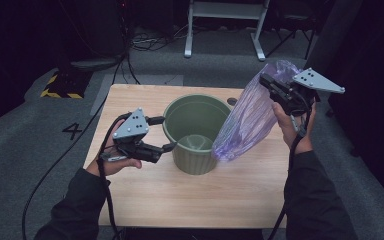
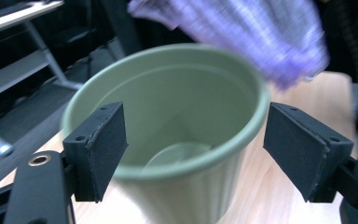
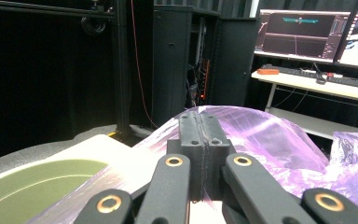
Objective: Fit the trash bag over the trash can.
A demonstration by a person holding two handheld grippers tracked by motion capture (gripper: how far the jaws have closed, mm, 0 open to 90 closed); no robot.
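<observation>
Grey carpet floor, dark studio backdrop, cables and a white frame behind; one wooden table (image 1: 190,200) at centre.

Item 1: bin (image 1: 195,132), green, ribbed, upright mid-table, nothing inside but its bare bottom. No liner fitted.

Item 2: bag (image 1: 252,120), thin purple plastic, translucent. Hangs slantwise from upper right down to the bin's right rim, its lower end resting on the table against the bin wall. Still bunched; mouth not spread.

Item 3: right gripper (image 1: 280,95), raised at the table's right edge, jaws clenched flat together on the bag's upper edge; the right gripper view shows the film pinched between the pads (image 3: 200,135).

Item 4: left gripper (image 1: 162,134), at the bin's left side, jaws released and standing wide, one tip by the rim, one by the wall. In the left gripper view the pads (image 2: 100,149) frame the bin without pressing on it; nothing held.

Status, as judged: bag lifted and brought to the bin; done so far. Left to do: open the bag's mouth, lower it inside, fold the edge over the rim. Early stage.
</observation>
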